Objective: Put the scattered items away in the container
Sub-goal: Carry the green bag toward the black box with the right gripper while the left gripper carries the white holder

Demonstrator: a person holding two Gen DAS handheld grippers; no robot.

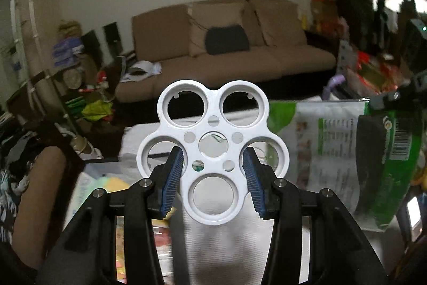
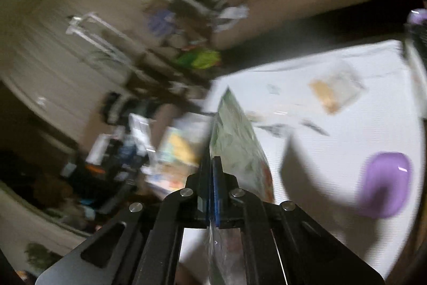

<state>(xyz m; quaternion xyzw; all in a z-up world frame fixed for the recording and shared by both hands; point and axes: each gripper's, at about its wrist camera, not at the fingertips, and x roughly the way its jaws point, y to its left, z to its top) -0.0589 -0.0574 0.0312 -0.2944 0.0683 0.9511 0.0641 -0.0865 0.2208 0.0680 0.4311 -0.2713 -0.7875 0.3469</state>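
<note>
Left wrist view. Left gripper (image 1: 213, 172) closed on a white plastic disc (image 1: 213, 151) with five large round holes; blue pads (image 1: 174, 175) bearing on its two lower side lobes, disc upright and lifted clear of the white-covered bench (image 1: 267, 237) below. Grip narrow, on curved rims only. Ahead and to the right of the gripper, a green and white snack bag (image 1: 347, 151) hanging in the air, pinched at its top corner by the other gripper. Sofa (image 1: 226, 44) well beyond. Container not identified with certainty in this view.

Right wrist view. Heavily blurred by motion. Right gripper (image 2: 213, 188) fully closed on the edge of the same snack bag (image 2: 237, 140), film running out ahead between the fingers. Further ahead on the bench (image 2: 347, 231), several scattered items: a clear packet with orange contents (image 2: 333, 92) and small dark pieces, too blurred to name. To the right of the gripper, a purple bowl-shaped tub (image 2: 384, 183) resting on the bench, possibly the container; not confirmed.

Risks, as judged. Disc liable to pivot or slip out, cause being pad contact on rounded rims. Bag liable to swing or slide free, cause being thin slick film held at one edge during quick movement. Both loads close together in the air; collision between bag and disc possible.
</note>
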